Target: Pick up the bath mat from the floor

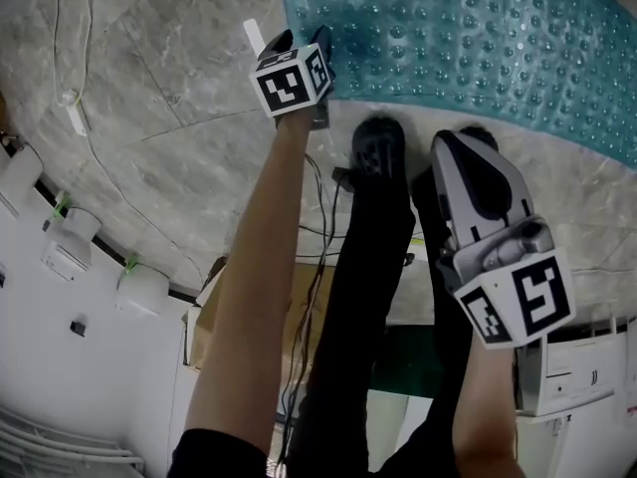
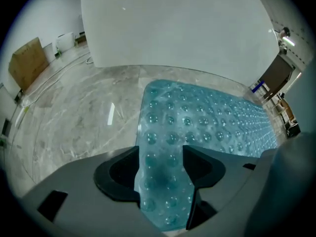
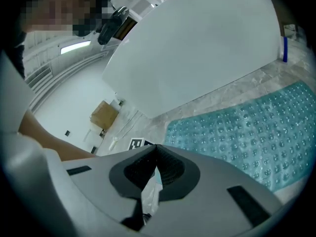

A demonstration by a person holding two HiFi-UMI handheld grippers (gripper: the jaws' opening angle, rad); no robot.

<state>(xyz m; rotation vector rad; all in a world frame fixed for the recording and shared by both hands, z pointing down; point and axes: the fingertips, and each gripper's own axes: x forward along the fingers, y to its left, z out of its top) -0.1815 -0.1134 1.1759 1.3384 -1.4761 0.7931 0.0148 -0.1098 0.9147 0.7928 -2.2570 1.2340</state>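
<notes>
Here, left claw (image 2: 160, 152) astride bath mat (image 2: 207, 112) edge, open floor (image 2: 84, 107) beside

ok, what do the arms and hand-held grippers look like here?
Both alike: left hand-held gripper and right hand-held gripper have grey moulded bodies, black pads and white cubes with black square markers. Forearms bare, no sleeves; black trousers.

The grey marbled floor (image 1: 149, 118) is carrying a teal studded bath mat (image 1: 478, 38), lying flat; a cardboard box (image 2: 27, 63) is sitting well away from the mat.
</notes>
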